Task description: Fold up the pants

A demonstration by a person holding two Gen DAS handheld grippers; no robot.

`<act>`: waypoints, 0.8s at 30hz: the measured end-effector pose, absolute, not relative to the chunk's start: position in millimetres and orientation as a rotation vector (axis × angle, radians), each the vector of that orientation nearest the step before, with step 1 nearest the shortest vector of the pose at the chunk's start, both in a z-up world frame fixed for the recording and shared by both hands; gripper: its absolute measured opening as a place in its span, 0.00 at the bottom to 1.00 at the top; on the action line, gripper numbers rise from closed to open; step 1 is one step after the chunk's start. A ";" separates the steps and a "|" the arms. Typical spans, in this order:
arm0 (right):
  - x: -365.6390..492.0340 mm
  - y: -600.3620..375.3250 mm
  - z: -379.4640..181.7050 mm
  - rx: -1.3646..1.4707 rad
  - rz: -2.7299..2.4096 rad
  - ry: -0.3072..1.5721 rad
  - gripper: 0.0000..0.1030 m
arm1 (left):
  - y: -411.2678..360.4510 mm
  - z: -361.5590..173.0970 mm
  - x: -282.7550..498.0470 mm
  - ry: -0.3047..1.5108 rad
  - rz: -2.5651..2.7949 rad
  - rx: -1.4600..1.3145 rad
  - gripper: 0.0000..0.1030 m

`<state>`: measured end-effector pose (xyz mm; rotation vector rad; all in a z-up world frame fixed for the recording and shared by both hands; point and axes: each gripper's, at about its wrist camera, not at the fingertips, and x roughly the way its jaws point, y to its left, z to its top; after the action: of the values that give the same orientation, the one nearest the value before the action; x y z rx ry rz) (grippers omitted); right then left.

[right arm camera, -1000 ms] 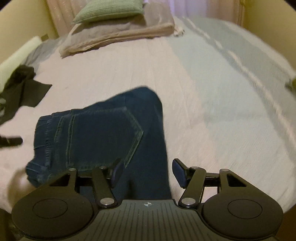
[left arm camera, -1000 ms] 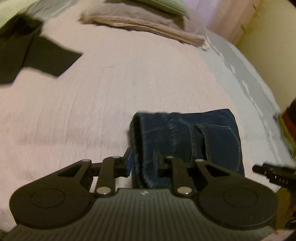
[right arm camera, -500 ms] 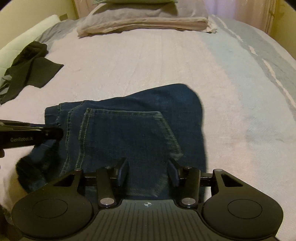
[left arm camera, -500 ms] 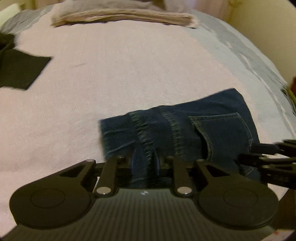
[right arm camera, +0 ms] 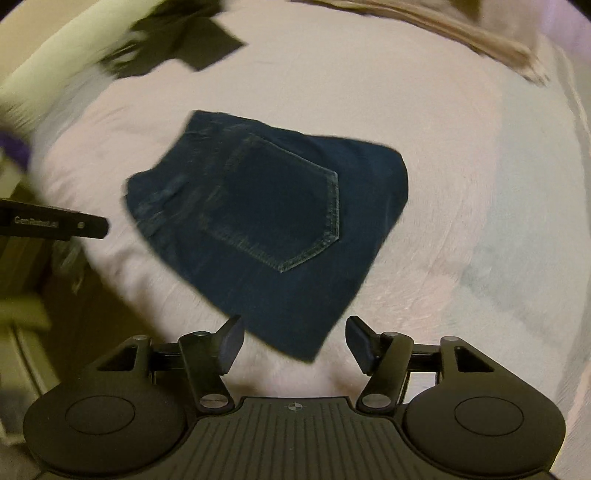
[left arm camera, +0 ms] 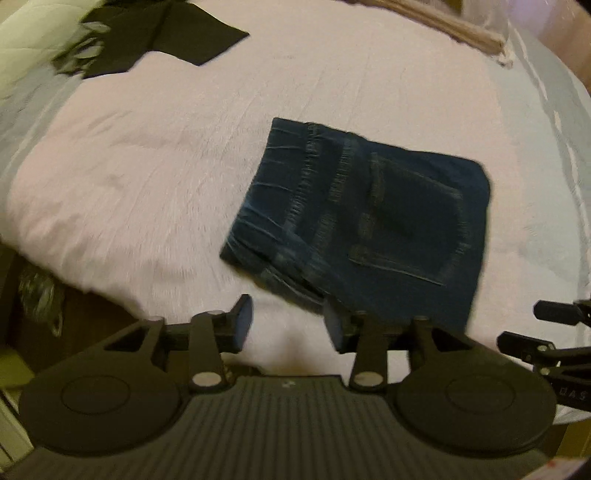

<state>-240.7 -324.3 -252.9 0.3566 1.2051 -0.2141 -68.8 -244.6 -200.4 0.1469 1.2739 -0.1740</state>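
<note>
Pants [left arm camera: 369, 221] lie folded into a small blue square on the big pink bed [left arm camera: 147, 177], pocket side up, near its front edge. Far back, a black cloth [left arm camera: 162, 33] lies on the bed. Both grippers hang above the pants, touching nothing. Left gripper [left arm camera: 288, 326] is opening, nothing between its jaws. Right gripper [right arm camera: 294, 345] is opening too, empty.

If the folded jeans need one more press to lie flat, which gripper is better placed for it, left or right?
Probably the right gripper: the jeans lie centred ahead of its opening, empty jaws. The left gripper, jaws also opening and empty, sits off their waistband corner, mostly over bedspread.
</note>
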 end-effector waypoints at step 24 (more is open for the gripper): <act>-270.7 -330.5 -185.8 0.291 -0.057 1.181 0.60 | -286.9 -130.2 -136.9 1.255 -0.096 0.111 0.52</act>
<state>-270.7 -330.5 -185.8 0.2906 1.1810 -0.0566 -136.9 -286.9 -130.2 0.1108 1.2546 -0.0958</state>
